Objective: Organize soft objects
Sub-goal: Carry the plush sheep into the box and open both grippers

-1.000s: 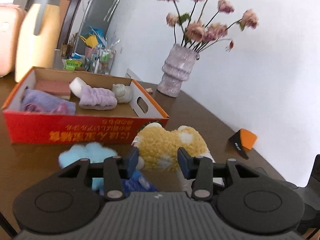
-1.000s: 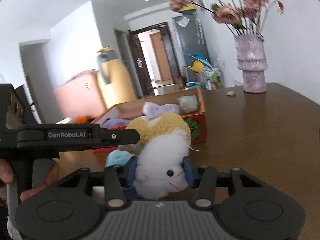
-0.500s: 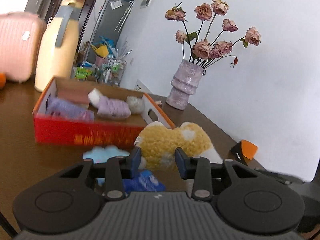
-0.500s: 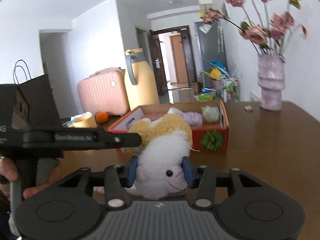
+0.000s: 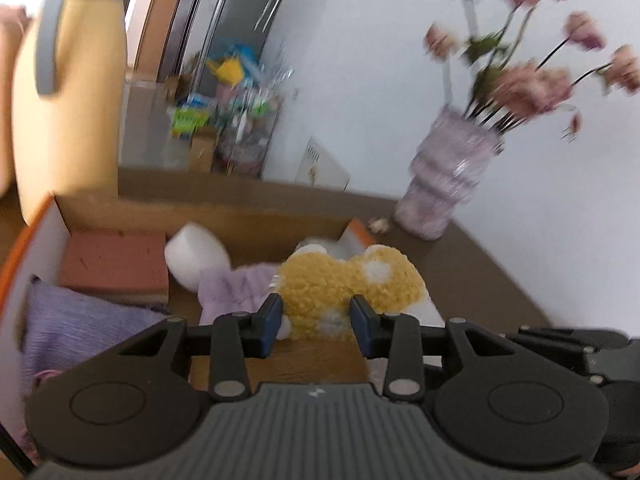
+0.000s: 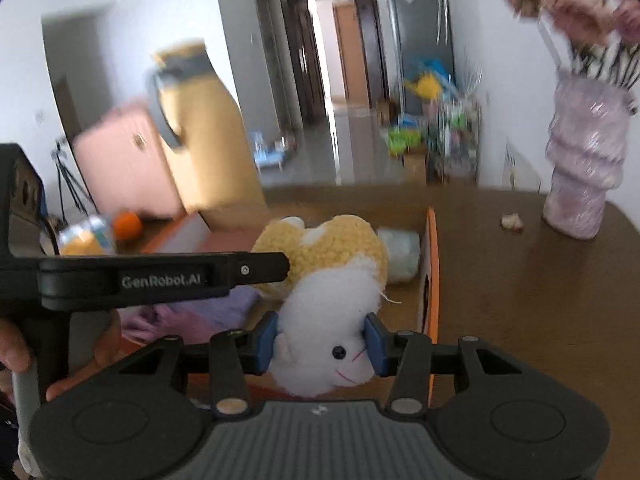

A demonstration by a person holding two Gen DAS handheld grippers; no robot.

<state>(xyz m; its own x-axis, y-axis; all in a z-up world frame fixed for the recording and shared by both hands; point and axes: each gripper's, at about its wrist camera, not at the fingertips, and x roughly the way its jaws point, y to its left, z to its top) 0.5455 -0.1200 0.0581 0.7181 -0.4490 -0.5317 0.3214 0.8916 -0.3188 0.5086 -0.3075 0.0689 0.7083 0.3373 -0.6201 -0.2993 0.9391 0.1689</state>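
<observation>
A plush sheep (image 5: 344, 280) with a yellow woolly body and a white face (image 6: 332, 320) hangs between both grippers over the open orange cardboard box (image 5: 36, 232). My left gripper (image 5: 316, 320) is shut on its yellow body. My right gripper (image 6: 320, 340) is shut on the white head. In the right wrist view the left gripper's fingers (image 6: 256, 270) reach in from the left to the yellow wool. The box holds a pink sponge (image 5: 116, 264), a white foam roll (image 5: 192, 256), a lilac cloth (image 5: 236, 284), a purple towel (image 5: 80, 320) and a pale ball (image 6: 400, 252).
A lilac vase of dried roses (image 6: 584, 168) stands on the brown table right of the box, with a small crumb (image 6: 512, 222) beside it. A tall yellow jug (image 5: 68, 120) and a pink suitcase (image 6: 124, 168) are behind the box. A hand (image 6: 16, 356) holds the left gripper's handle.
Both grippers have carried the sheep forward from the table in front of the box to above its inside. The blue fluffy things on the table have dropped out of view.
</observation>
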